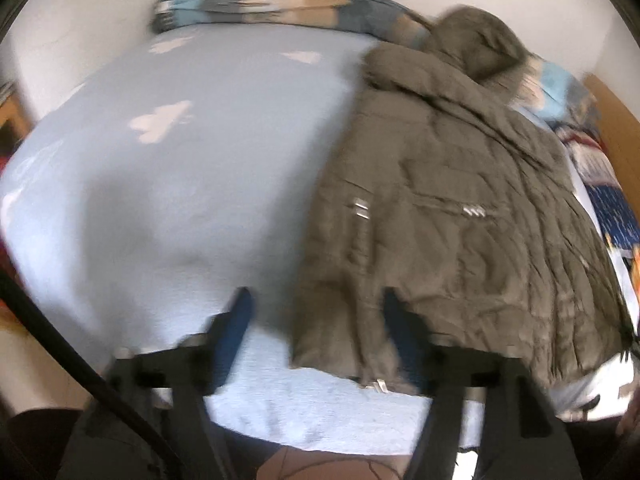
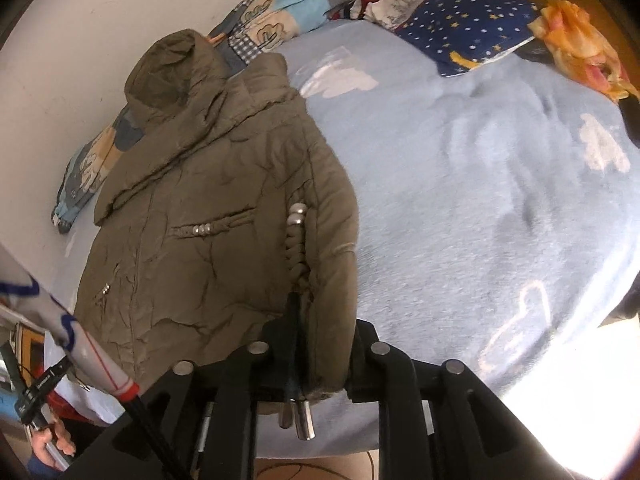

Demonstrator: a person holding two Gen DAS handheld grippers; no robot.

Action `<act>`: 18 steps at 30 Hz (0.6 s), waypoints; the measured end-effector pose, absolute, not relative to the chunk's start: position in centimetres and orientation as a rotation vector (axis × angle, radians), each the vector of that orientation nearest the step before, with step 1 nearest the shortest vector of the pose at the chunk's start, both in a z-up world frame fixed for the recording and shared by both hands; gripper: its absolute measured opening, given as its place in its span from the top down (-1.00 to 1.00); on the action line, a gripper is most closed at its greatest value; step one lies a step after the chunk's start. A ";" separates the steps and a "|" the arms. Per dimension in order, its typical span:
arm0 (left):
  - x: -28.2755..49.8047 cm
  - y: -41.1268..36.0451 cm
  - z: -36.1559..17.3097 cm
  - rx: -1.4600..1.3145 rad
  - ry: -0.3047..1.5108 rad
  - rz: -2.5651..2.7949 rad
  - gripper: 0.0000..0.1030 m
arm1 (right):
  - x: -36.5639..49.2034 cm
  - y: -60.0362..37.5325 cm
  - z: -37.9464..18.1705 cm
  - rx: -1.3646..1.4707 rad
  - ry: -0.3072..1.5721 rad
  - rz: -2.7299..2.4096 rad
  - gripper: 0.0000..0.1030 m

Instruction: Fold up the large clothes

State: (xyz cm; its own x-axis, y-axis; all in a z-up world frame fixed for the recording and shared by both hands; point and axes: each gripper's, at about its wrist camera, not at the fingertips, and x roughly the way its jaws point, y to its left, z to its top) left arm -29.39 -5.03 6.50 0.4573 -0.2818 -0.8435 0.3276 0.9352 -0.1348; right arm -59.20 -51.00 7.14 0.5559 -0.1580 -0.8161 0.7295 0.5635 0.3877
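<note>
While the jacket (image 2: pixel 208 216) lies flat, the bed (image 2: pixel 480 200) bears it.

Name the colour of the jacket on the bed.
Olive-brown jacket, clearest in the right wrist view.

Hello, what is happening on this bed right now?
A person is folding an olive jacket on a bed with a light blue sheet, using a hand-held tool in each hand. The left tool is open at the jacket's hem, its pads off the cloth. The right tool has the folded edge of the jacket between its fingers near the hem; how firmly it grips is unclear.
</note>
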 end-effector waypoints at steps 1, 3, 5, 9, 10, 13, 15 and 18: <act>-29.4 -4.6 6.7 0.034 1.020 -0.365 -0.36 | -59.5 -51.1 7.3 0.818 0.814 -0.611 0.44; -29.2 -3.7 7.5 -0.005 0.997 -0.348 -0.36 | -60.5 -51.2 7.6 0.837 0.806 -0.658 0.33; -29.2 -3.6 8.1 -0.019 0.972 -0.355 -0.36 | -61.8 -51.3 8.3 0.851 0.774 -0.712 0.33; -30.1 -6.4 9.1 0.055 0.934 -0.406 -0.36 | -62.2 -51.0 10.6 0.803 0.679 -0.728 0.33; -30.3 -7.2 9.3 0.073 0.931 -0.429 -0.36 | -61.6 -50.6 11.3 0.765 0.667 -0.712 0.33; -31.8 -11.8 9.3 0.186 0.921 -0.499 -0.36 | -58.3 -49.4 12.0 0.698 0.705 -0.607 0.33; -32.6 -14.4 9.1 0.254 0.917 -0.527 -0.36 | -55.8 -48.4 11.6 0.673 0.751 -0.550 0.33; -34.3 -18.8 9.0 0.345 0.906 -0.590 -0.37 | -52.0 -46.9 10.6 0.663 0.806 -0.471 0.24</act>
